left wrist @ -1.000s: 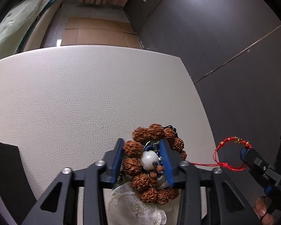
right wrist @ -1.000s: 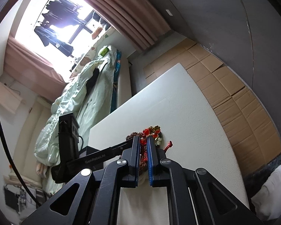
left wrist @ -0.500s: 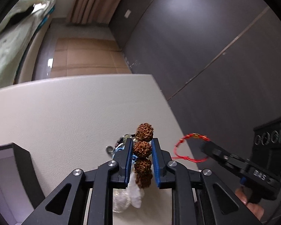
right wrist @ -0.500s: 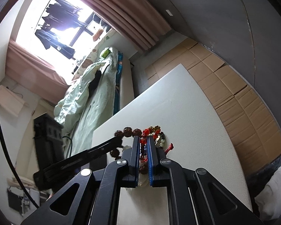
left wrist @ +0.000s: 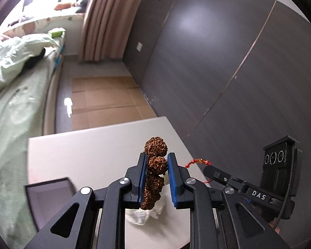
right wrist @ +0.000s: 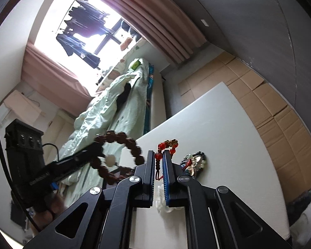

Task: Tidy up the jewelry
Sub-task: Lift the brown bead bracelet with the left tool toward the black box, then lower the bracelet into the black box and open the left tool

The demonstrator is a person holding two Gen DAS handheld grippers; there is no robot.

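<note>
My left gripper (left wrist: 156, 161) is shut on a brown knobbly-bead bracelet (left wrist: 155, 164) and holds it above the white table (left wrist: 93, 151). In the right wrist view the bracelet (right wrist: 118, 157) hangs as a ring from the left gripper. My right gripper (right wrist: 159, 161) is shut on a red cord bracelet with red and gold beads (right wrist: 165, 145), also lifted; it shows in the left wrist view (left wrist: 198, 162). A dark beaded piece with a pale pendant (right wrist: 193, 162) lies on the table to the right of the right gripper.
An open dark jewelry box (left wrist: 49, 197) sits at the table's left. A crumpled clear plastic bag (left wrist: 145, 213) lies under the left gripper. A bed with green bedding (left wrist: 14, 78) is to the left, a grey wall (left wrist: 217, 51) to the right.
My left gripper has risen and tilted up with the brown bracelet, so the table looks farther away. My right gripper has kept its hold on the red bracelet and barely moved.
</note>
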